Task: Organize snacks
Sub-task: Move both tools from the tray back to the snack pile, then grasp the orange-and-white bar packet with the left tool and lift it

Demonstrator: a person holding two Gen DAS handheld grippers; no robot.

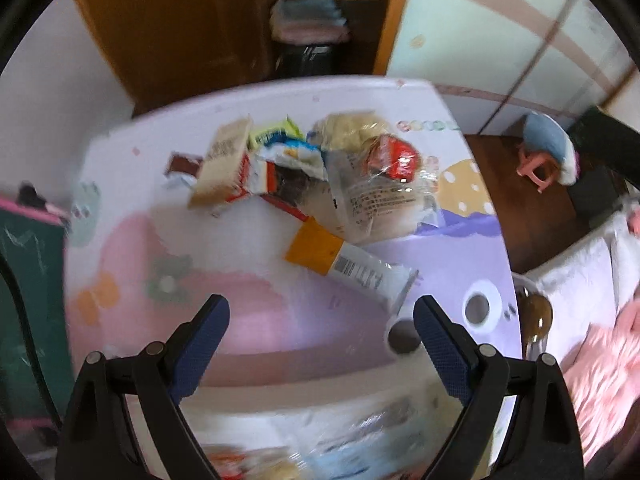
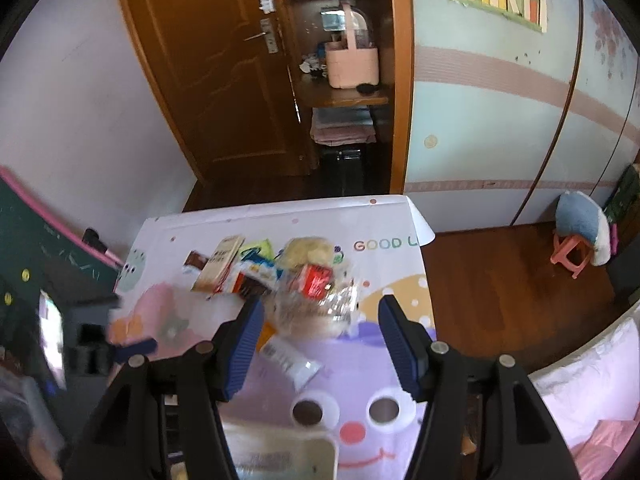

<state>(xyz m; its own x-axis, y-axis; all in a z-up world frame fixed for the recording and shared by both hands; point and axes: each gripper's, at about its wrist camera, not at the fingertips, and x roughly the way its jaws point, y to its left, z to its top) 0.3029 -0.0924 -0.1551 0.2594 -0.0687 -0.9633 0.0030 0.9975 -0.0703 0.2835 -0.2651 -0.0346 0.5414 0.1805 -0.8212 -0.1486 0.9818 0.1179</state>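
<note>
A pile of snack packets (image 1: 304,168) lies at the far middle of the cartoon-print table (image 1: 248,320); it also shows in the right wrist view (image 2: 280,276). An orange-and-white packet (image 1: 348,262) lies nearest, apart from the pile, also in the right wrist view (image 2: 286,354). My left gripper (image 1: 322,322) is open and empty above the table, short of that packet. My right gripper (image 2: 322,328) is open and empty, above the table near the clear bag (image 2: 316,308). A white bin (image 2: 280,456) with packets sits at the near edge, blurred in the left wrist view (image 1: 320,440).
A green chalkboard (image 1: 28,280) stands left of the table. My left gripper shows blurred at the left of the right wrist view (image 2: 120,348). A pink stool with a blue cushion (image 2: 580,240) stands on the wooden floor to the right. A bed with pink bedding (image 1: 600,352) is at the right.
</note>
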